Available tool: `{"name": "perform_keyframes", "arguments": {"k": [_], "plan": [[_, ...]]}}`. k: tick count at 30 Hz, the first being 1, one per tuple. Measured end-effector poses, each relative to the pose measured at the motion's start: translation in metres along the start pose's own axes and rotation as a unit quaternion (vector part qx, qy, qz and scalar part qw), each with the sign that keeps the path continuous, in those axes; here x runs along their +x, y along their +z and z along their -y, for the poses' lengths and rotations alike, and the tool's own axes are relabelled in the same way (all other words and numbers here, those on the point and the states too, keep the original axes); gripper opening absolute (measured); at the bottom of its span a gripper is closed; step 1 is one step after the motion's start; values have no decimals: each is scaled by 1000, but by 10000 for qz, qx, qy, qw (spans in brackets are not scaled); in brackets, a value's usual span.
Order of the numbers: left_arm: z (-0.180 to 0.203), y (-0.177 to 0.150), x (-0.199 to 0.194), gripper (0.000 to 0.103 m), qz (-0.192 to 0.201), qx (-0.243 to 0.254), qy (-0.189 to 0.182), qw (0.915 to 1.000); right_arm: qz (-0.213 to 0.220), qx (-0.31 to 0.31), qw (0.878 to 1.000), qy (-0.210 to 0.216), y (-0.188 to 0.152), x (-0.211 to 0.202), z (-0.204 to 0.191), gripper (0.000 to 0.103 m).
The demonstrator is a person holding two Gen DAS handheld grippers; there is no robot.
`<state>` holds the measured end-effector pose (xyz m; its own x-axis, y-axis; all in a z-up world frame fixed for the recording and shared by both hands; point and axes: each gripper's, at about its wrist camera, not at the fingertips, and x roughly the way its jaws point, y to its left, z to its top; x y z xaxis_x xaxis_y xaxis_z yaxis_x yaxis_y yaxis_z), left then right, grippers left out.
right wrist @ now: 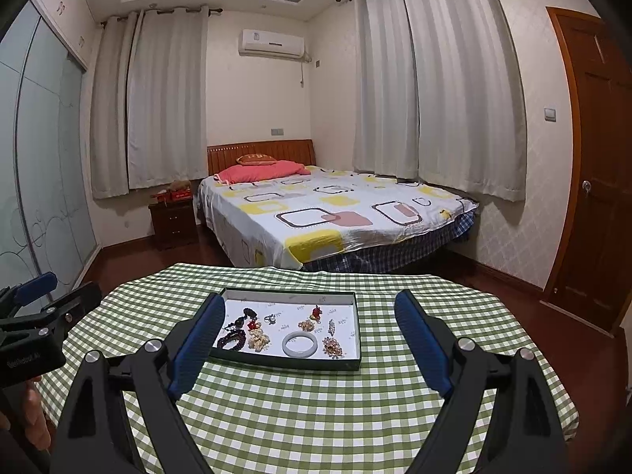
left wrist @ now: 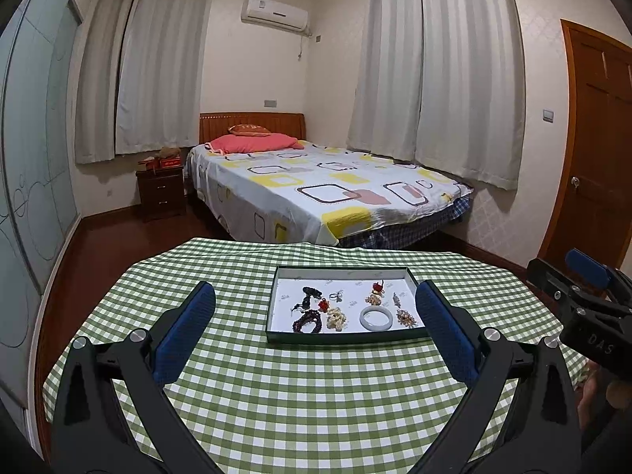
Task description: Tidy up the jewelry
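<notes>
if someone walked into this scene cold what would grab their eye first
Probably the shallow dark-rimmed tray at the middle of the green checked tablecloth, with jewelry scattered on its white floor: a pale bangle near the front edge, a dark bead bracelet at front left. Both open grippers, left gripper and right gripper, hover short of it. Behind the table, the bed with its bold patterned sheet fills the room.

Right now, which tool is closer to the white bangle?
Probably the right tool: the bangle sits between its open fingers, while in the left tool's view it lies right of centre.
</notes>
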<state>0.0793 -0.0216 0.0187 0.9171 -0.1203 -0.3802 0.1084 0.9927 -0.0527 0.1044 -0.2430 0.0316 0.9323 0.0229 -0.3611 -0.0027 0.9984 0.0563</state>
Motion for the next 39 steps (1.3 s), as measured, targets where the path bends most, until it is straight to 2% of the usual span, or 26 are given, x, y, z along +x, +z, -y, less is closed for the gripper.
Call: {"name": "perform_keyframes", "arguments": {"k": [39], "plan": [[-12,-6,-2,99,-51,-198,64,9998,27,-18,10000,28,-2,-7,-3,85]]}}
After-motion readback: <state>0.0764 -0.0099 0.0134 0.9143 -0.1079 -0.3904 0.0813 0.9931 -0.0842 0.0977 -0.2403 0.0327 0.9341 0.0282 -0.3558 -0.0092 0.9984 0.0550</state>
